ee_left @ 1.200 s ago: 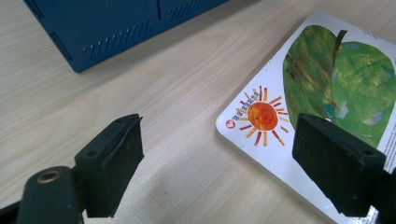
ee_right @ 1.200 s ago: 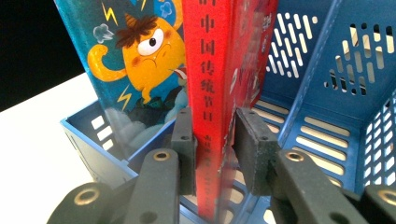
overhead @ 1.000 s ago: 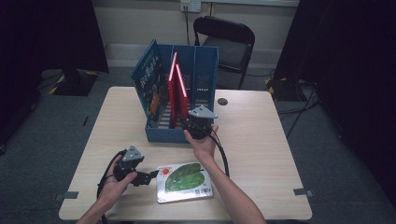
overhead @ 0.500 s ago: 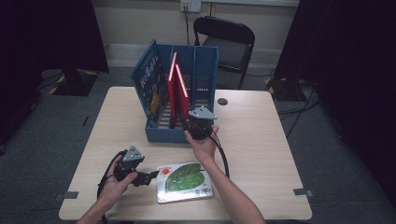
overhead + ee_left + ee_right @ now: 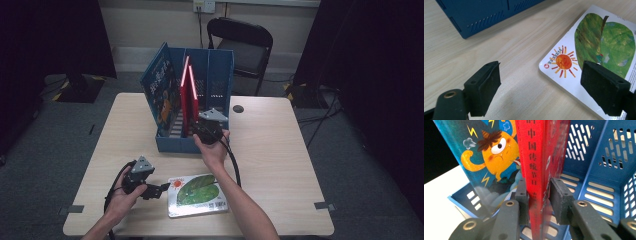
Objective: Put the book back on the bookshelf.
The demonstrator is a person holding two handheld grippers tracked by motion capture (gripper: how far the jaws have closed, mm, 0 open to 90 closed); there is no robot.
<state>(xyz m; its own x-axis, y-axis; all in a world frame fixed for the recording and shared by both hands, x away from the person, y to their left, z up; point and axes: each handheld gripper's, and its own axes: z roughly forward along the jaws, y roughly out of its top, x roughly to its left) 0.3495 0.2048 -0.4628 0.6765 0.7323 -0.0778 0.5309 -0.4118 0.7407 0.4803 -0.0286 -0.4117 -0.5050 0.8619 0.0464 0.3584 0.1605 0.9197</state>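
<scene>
My right gripper (image 5: pixel 537 200) has its fingers (image 5: pixel 522 200) pressed on both sides of the red book (image 5: pixel 541 162), low on its spine edge, so the book runs up from between them, upright. In the last half second the fingers have opened a shade, with the book between them and the pads touching it. Beyond and to the left of the fingers, in the right gripper view, I see the monster picture book (image 5: pixel 489 155), which leans outward against the end wall of the blue file rack (image 5: pixel 604 170); the rack's slotted dividers stand off to the right of the fingers. From the high view, the right gripper (image 5: pixel 201 129) sits at the near edge of the rack (image 5: pixel 220 75) with the red book (image 5: pixel 186 97) standing in a slot just ahead of it. My left gripper (image 5: pixel 540 85) has its fingers (image 5: pixel 485 87) spread wide, with nothing between them but bare surface (image 5: pixel 486 50). The leaf picture book (image 5: pixel 599 42) lies flat on the surface, its sun-printed corner just ahead of the gap and its edge running under the right-hand finger as that view shows it. In the high view, the left gripper (image 5: pixel 161 190) points toward the leaf book (image 5: pixel 196 194) beside it.
</scene>
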